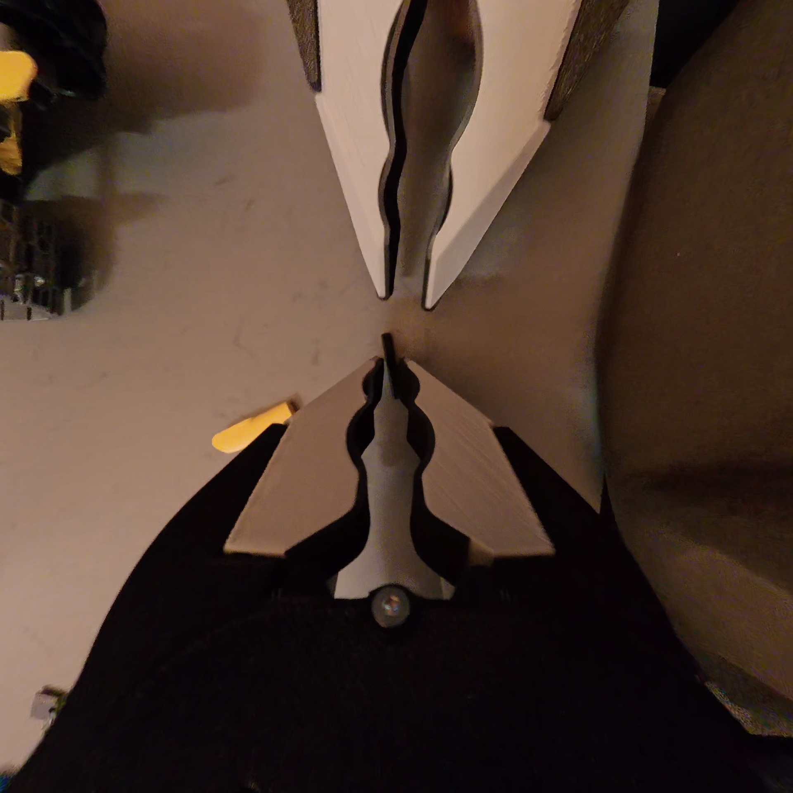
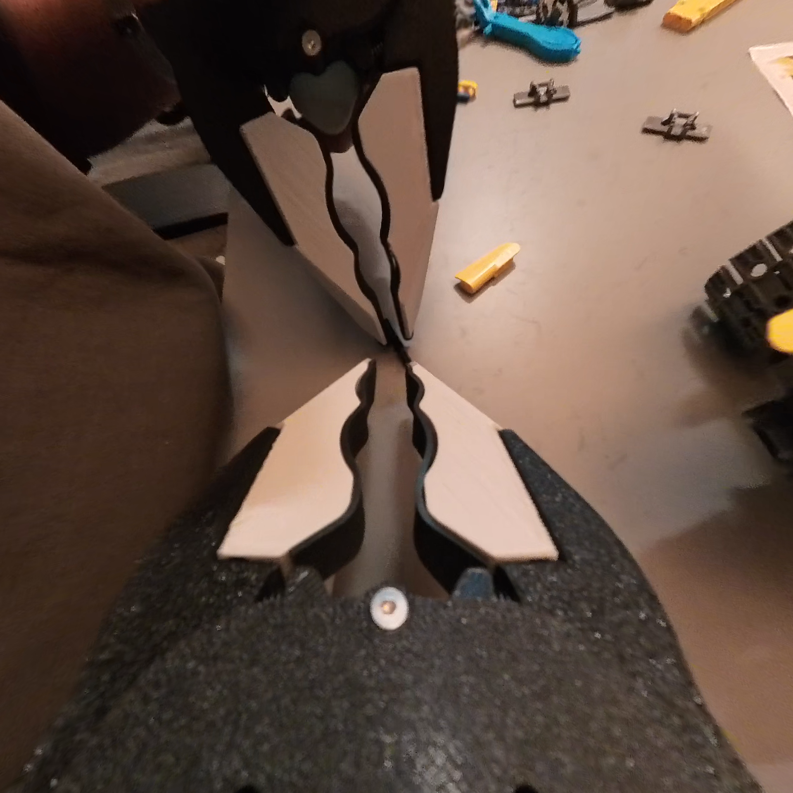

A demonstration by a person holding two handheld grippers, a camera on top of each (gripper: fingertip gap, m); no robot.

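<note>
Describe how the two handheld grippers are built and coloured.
Both look alike: the left gripper and the right gripper each have two pale beige wedge-shaped fingers with wavy black inner pads, tapering to a point. The fingers sit in a black body with a silver screw at the centre. The right body has a grainy, speckled surface. No cables or sleeves show.

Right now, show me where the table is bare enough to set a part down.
Bare table lies right of the right tool, bordered by the yellow piece and the black tracked assembly. Crowded: the far edge, with black clips and a blue part; brown fabric fills the left.
</note>
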